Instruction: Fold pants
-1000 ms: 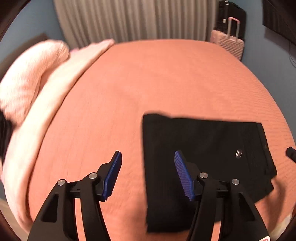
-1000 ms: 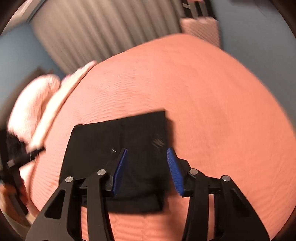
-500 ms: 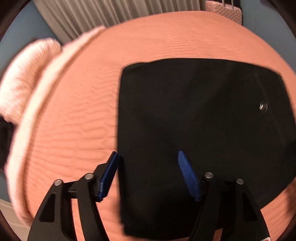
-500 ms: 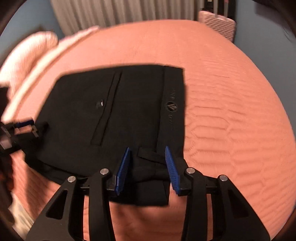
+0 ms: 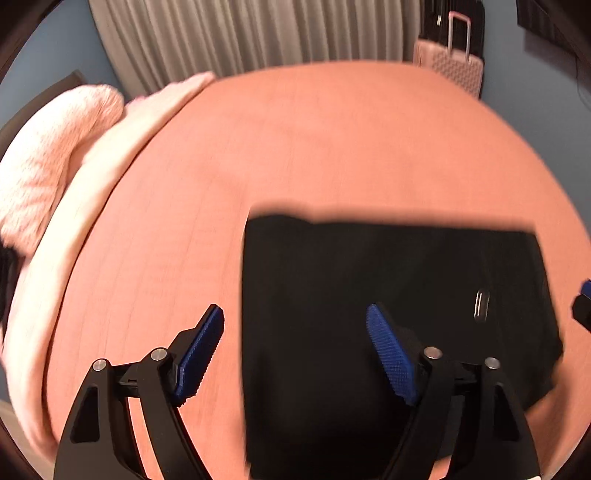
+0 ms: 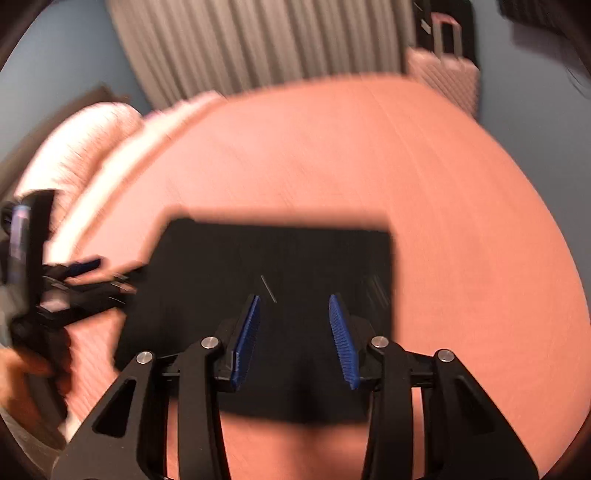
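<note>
The black pants (image 5: 388,295) lie folded into a flat rectangle on the orange bedspread (image 5: 314,140). They also show in the right wrist view (image 6: 280,266). My left gripper (image 5: 295,321) is open and empty, raised above the pants' left edge. My right gripper (image 6: 293,306) is open and empty, raised above the pants' near right part. The left gripper (image 6: 88,277) shows blurred at the left of the right wrist view. Both views are motion-blurred.
A pale pink blanket and pillow (image 5: 55,155) lie along the bed's left side. A pink suitcase (image 5: 450,66) stands beyond the far right corner, in front of grey curtains (image 5: 258,33). Blue walls surround the bed.
Both grippers have lifted and pulled back from close over the pants. The pants look smaller and farther now. Both stay open and empty.
</note>
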